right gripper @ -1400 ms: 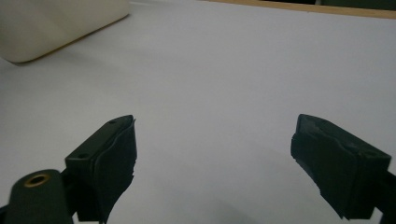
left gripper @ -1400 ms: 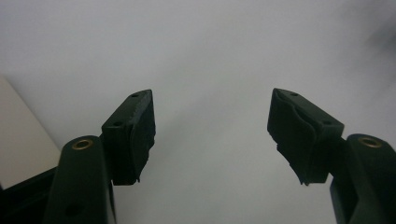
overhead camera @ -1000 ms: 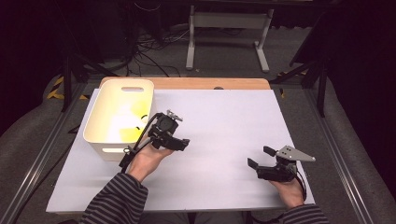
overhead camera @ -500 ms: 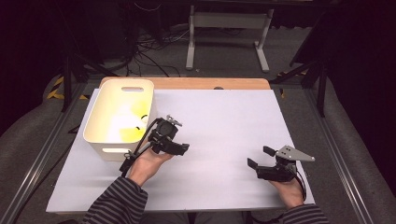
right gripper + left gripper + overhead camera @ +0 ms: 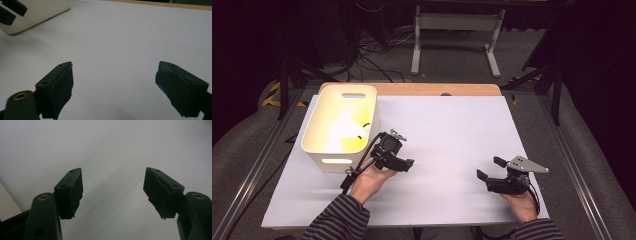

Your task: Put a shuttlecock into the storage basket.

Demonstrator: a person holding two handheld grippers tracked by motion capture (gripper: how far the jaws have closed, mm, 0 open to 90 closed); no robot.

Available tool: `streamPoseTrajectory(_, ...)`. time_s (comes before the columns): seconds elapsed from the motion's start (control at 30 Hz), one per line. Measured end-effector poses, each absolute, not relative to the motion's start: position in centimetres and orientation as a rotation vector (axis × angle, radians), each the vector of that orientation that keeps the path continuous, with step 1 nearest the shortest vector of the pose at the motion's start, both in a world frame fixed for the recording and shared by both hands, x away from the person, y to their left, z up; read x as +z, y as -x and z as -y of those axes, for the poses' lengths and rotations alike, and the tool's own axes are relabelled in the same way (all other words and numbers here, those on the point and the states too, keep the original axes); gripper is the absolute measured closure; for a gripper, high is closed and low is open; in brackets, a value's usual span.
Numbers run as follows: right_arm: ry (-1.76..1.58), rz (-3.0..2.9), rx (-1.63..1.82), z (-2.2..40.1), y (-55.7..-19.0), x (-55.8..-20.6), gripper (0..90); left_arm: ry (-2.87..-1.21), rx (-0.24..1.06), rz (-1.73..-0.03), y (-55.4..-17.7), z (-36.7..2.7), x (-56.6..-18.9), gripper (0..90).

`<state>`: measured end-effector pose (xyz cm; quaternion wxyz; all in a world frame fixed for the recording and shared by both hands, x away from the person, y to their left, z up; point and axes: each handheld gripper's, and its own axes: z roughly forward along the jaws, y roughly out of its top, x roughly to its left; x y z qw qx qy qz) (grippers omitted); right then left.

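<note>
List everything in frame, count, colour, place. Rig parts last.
bin: 1, cream-white, two handle slots, far-left part of the sheet; glare washes out its inside, something yellowish in it, cannot tell what
white sheet: 1, covers the tabletop
wooden table edge: 1, light brown strip along the far side
metal stand: 1, grey, on the floor beyond the table
cables: several, black, on the floor beyond the bin
left gripper: 1, black, just right of the bin's near corner, fingers wide apart, nothing between
right gripper: 1, black with grey plate, near-right part of the sheet, open, empty
sleeves: 2, striped dark, bottom edge
</note>
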<state>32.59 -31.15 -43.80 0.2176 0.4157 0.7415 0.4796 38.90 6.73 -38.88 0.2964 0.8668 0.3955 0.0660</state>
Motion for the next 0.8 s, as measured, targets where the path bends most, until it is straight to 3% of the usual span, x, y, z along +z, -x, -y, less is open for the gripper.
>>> streamPoseTrajectory(0.8,-1.152,-2.049,1.324,31.2,-32.6,-43.8,14.6,-2.324,0.182,-1.039,-37.3,-7.4,-40.8,32.9)
